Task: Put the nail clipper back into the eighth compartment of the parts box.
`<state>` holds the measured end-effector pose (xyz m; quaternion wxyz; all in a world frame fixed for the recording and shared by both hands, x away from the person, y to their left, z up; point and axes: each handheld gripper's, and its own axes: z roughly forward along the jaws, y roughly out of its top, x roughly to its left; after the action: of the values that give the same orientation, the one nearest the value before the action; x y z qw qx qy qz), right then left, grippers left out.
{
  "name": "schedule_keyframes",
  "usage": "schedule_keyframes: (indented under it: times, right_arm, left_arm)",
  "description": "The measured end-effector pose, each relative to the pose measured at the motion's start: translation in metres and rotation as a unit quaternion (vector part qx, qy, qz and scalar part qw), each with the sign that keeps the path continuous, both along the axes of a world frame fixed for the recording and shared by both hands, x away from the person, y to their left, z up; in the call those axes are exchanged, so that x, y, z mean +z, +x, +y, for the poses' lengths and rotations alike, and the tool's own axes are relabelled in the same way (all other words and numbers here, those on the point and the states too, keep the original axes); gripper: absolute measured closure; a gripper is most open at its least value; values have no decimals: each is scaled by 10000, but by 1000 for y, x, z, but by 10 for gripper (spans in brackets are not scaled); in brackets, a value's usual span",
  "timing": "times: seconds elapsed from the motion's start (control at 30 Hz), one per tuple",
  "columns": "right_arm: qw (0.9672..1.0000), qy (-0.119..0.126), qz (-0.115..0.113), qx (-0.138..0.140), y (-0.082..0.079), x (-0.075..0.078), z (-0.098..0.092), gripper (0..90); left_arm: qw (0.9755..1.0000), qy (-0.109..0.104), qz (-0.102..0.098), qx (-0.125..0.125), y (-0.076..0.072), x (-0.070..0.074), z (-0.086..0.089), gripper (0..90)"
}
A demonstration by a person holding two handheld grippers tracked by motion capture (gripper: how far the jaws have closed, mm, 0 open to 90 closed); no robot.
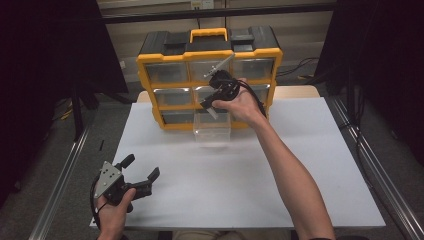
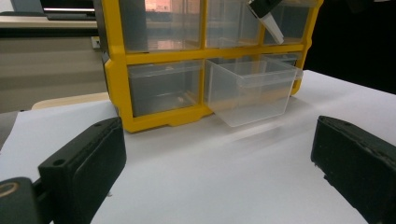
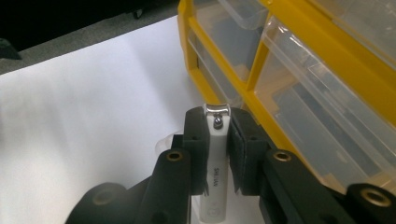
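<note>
A yellow and black drawer cabinet (image 1: 142, 75) stands at the back of the white table (image 1: 300, 165). From the middle slot of its bottom row a clear plastic drawer (image 1: 212, 127) sticks out toward me, and nothing shows inside it. My right gripper (image 1: 210, 105) hovers just above that drawer, in front of the cabinet's middle row, shut on a white nail clipper (image 3: 217, 158) whose metal end pokes out past the pads. My left gripper (image 1: 142, 166) rests low at the table's front left, open, with nothing between its jaws; its view faces the cabinet (image 2: 114, 79), the drawer (image 2: 250, 91) and the clipper (image 2: 273, 28).
The cabinet carries a yellow handle (image 1: 209, 34) on its black top and several clear drawers pushed in. Metal rails (image 1: 367, 170) run along both sides of the table, and dark curtains hang left and right.
</note>
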<state>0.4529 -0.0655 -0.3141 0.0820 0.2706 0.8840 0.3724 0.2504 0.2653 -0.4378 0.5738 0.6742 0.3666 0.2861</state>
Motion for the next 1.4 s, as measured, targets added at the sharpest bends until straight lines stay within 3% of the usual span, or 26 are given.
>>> schedule_keyframes:
  times: [0.27, 0.4, 0.43, 0.7, 1.0, 1.1, 1.4]
  right_arm:
    - [9995, -236, 196, 51, 8, -6, 7, 781]
    - [9985, -424, 332, 0, 14, -14, 9, 781]
    - [9980, -503, 381, 95, 17, -19, 9, 781]
    - [9957, -668, 622, 151, 23, -29, 10, 781]
    - [9936, -819, 734, 262, 24, -35, 9, 781]
    - [9918, -911, 862, 237, 23, -38, 11, 781]
    - [9896, -1097, 873, 320, 25, -49, 12, 781]
  left_arm:
    - [10000, 19, 12, -11, 0, 0, 1, 34]
    - [10000, 20, 8, 5, 0, 0, 0, 34]
    - [10000, 1, 28, -34, 0, 0, 0, 34]
    - [10000, 28, 41, -9, 0, -1, 1, 33]
    - [10000, 69, 55, -13, 0, -1, 1, 34]
    - [10000, 57, 38, -8, 0, -1, 1, 34]
    - [10000, 56, 43, -40, 0, -1, 1, 34]
